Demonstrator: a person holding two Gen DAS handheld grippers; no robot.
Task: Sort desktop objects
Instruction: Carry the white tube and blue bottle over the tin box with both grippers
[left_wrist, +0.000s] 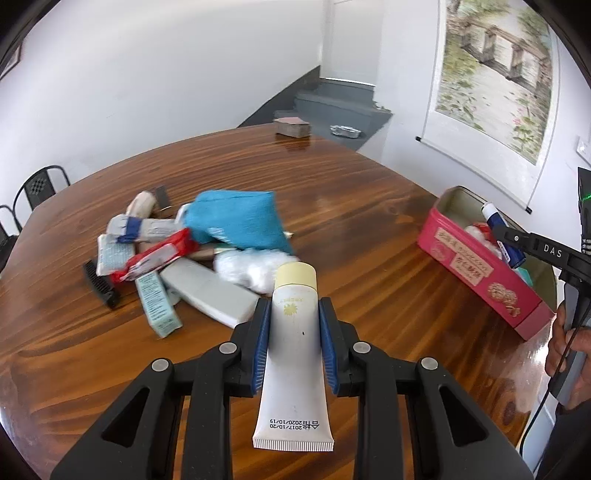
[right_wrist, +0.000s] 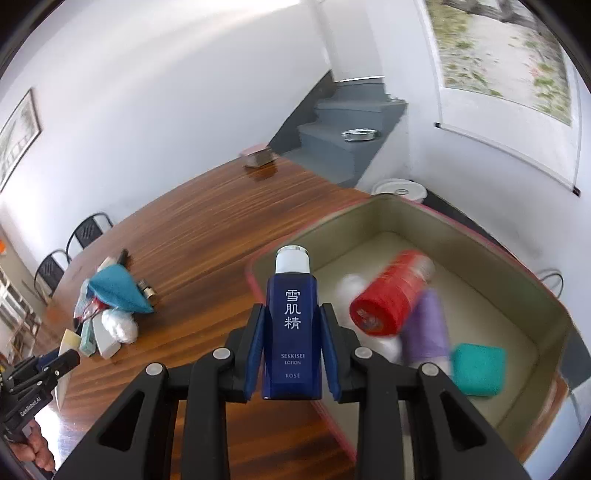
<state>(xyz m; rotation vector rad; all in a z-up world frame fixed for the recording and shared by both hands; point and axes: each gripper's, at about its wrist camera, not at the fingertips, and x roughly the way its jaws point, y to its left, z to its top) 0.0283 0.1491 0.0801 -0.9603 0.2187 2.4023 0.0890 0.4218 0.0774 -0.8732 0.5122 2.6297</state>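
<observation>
Downward-tilted left gripper (left_wrist: 294, 314) clamping white tube (left_wrist: 293, 354), right gripper (right_wrist: 291, 325) clamping blue bottle (right_wrist: 291, 332)

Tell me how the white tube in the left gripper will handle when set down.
The white tube looks soft and flattened at its crimped end, so it probably lies flat rather than rolling. It likely weighs little. Its smooth skin could slip between the left gripper pads.

Bare table (left_wrist: 369, 229) between heaped clutter (left_wrist: 192, 251) and pink tin (left_wrist: 480, 280).
</observation>
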